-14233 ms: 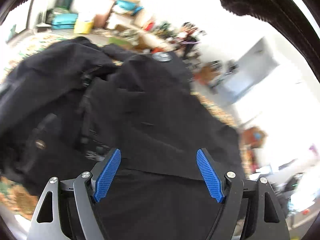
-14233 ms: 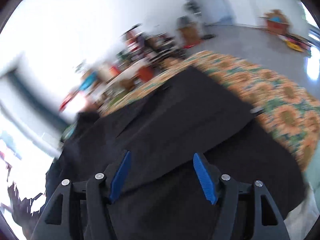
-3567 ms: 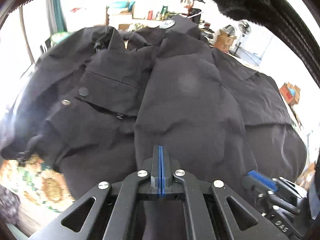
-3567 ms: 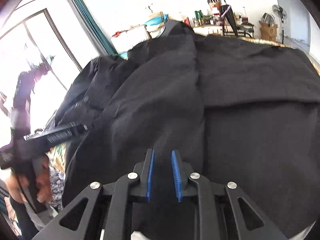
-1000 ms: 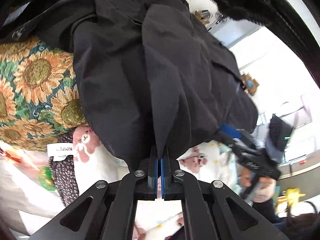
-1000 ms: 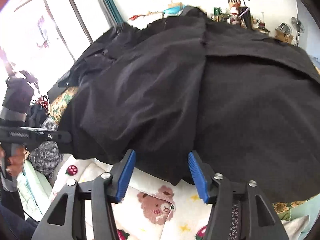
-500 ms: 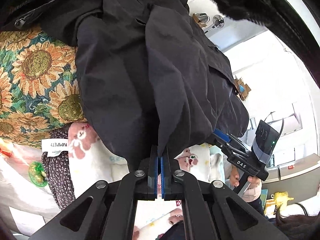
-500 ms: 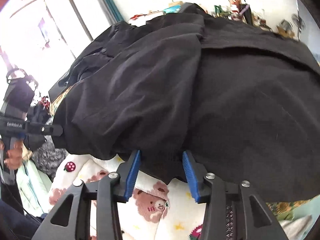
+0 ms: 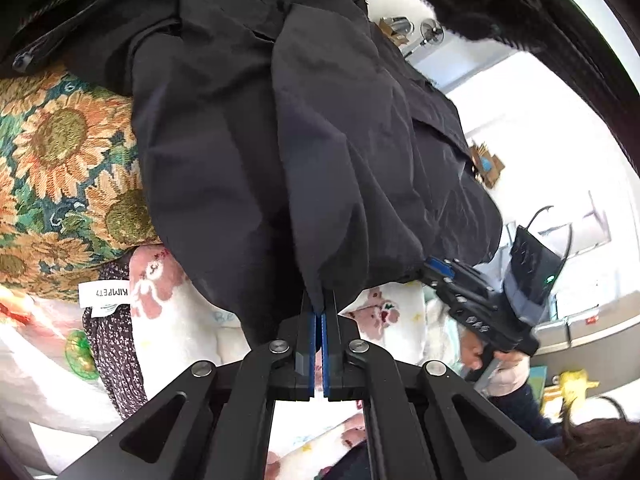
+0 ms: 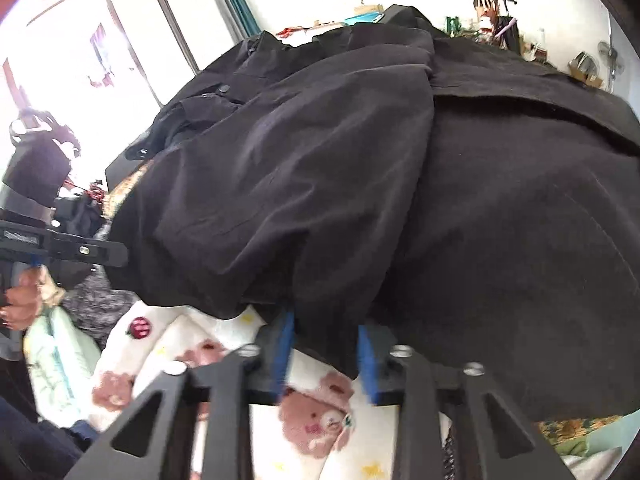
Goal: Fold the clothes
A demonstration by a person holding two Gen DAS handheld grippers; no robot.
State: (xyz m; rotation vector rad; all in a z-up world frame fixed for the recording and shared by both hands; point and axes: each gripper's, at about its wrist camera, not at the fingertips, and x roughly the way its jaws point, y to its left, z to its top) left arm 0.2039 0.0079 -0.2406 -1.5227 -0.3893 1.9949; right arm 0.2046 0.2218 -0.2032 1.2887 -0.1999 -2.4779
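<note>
While our left gripper (image 9: 319, 312) clamps the jacket (image 9: 280, 120) hem, our right gripper (image 10: 326, 334) is closing around it further along.

We see the black jacket spread over a sunflower cloth (image 9: 60, 152), its lower edge hanging over white bedding printed with bears (image 10: 316, 412). Our left jaws are pressed together with a pinch of the hem caught between the blue pads (image 9: 311, 336). Our right jaws stand a little apart and are closing, with a fold of the hem between them; the blur keeps us from telling whether the pads press it yet. From the left camera the right gripper (image 9: 442, 270) meets the same edge, a hand (image 9: 496, 364) behind it. A white label (image 9: 105, 294) lies beside the hem.
</note>
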